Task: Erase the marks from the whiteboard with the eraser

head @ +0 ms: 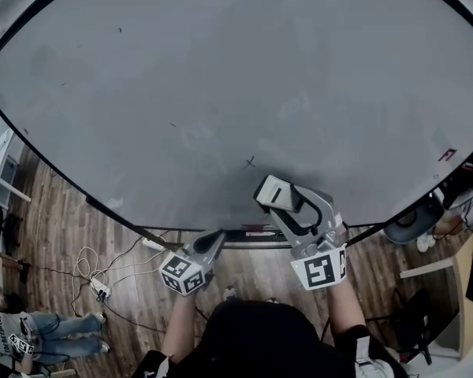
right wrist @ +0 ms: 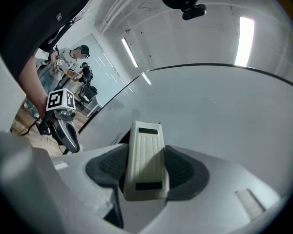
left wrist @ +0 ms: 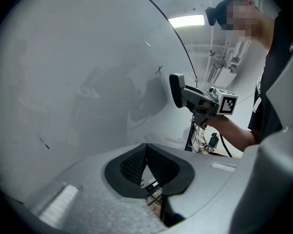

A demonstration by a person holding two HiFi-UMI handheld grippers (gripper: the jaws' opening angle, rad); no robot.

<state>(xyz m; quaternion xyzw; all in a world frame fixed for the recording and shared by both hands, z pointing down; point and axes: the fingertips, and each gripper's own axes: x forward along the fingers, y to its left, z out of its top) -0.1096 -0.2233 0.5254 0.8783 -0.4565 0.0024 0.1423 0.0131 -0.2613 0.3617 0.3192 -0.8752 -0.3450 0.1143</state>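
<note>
In the head view, the whiteboard (head: 221,69) fills most of the frame, with a small cross mark (head: 250,162) near its centre. Just below the mark, toward 5 o'clock, the right claw (head: 282,198) grips the eraser (head: 270,189). The left claw (head: 214,241) sits at 6 o'clock by the board's lower edge. In the left gripper view, its pads are clenched together on nothing. In the right gripper view, the pale ribbed eraser stands clamped between the jaws, facing the board.
</note>
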